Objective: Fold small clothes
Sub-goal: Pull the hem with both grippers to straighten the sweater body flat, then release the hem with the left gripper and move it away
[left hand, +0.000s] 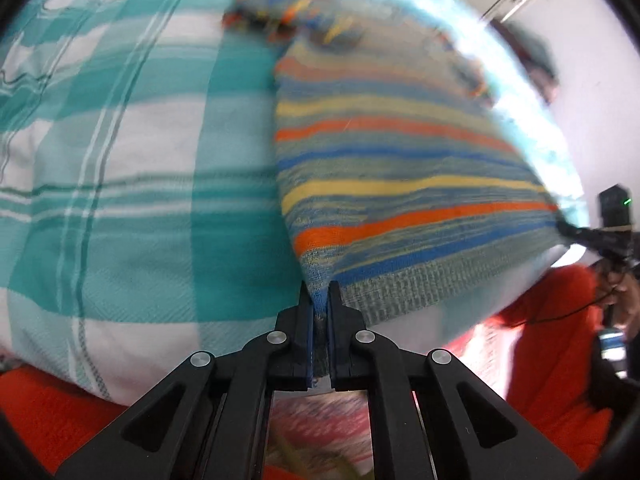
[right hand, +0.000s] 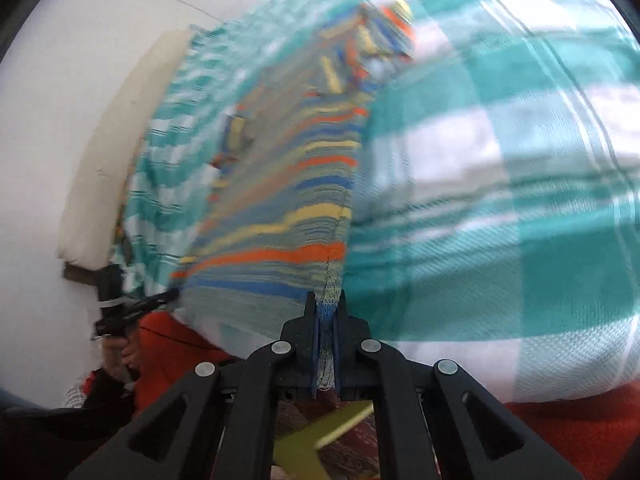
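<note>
A small knit garment (left hand: 400, 168) with orange, blue, yellow and grey-green stripes lies on a teal-and-white checked cloth (left hand: 132, 184). My left gripper (left hand: 320, 290) is shut on the near corner of its ribbed hem, and knit fabric fills the gap between the pads. My right gripper (right hand: 326, 300) is shut on the hem's other corner, with the same garment (right hand: 288, 216) stretching away from it. Each gripper shows in the other's view: the right one (left hand: 566, 229) at the garment's right corner, the left one (right hand: 170, 295) at its left corner. The hem is stretched between them.
The checked cloth (right hand: 500, 200) covers a soft raised surface. Orange fabric (left hand: 552, 344) lies below its near edge. A person's hand (right hand: 120, 354) holds the left gripper's handle. A cream cushion edge (right hand: 112, 168) and a white wall (right hand: 48, 120) stand beyond the cloth.
</note>
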A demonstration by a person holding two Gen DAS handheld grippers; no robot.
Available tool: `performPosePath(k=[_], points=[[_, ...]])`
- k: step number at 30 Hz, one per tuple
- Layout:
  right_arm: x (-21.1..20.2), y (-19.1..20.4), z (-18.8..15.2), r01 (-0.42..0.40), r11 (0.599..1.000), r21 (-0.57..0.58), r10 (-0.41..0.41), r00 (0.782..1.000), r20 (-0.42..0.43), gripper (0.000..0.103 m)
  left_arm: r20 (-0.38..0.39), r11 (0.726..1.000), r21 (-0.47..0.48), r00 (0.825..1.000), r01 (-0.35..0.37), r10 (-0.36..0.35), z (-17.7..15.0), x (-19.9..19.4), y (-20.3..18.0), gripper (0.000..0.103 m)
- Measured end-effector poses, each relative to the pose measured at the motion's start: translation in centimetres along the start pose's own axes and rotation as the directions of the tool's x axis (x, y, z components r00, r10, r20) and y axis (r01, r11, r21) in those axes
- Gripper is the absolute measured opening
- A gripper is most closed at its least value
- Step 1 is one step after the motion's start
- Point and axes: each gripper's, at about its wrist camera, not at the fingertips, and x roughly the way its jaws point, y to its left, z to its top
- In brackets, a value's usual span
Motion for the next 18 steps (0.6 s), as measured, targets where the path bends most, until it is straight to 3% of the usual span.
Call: performPosePath(k=[1,3,7,14,17,18], points=[[1.8,-1.1,-0.3,0.033,0.999,0.027,-0.032,0.998,-0.056,0.005,-0.042,0.999,-0.004,0.999,-0.034,0.033,-0.1,1.4,-0.1,0.003],[3.8,-1.9,-0.8,0.076,0.996,0.038,-0.071,0.991,-0.112,0.005,-0.054,0.998,-0.004,0.997,-0.063,0.063,-0.1,2.2,-0.5,0.003],[3.8,-1.5,-0.7,0.070,0.997,0.044,-0.065,0.993,-0.094,0.005,-0.042,0.996,0.010,0.995,-0.088,0.089,0.2,1.9,-1.8,0.003],[4.8,-1.5,-1.0,0.144,0.990,-0.001,-0.144,0.986,-0.086,0.005,-0.040,0.983,0.026,0.983,-0.179,0.180,0.8,4.2,-3.3,0.004],[4.7,-0.8,-1.2,0.189,0.981,-0.048,-0.192,0.979,-0.073,0.005,-0.017,0.970,0.051,0.971,-0.238,0.239,0.6,4.4,-4.8,0.008],[4.6,-0.6,-1.3,0.203,0.977,-0.060,-0.207,0.976,-0.069,0.005,-0.010,0.965,0.057,0.967,-0.255,0.256,0.4,4.3,-5.3,0.015]])
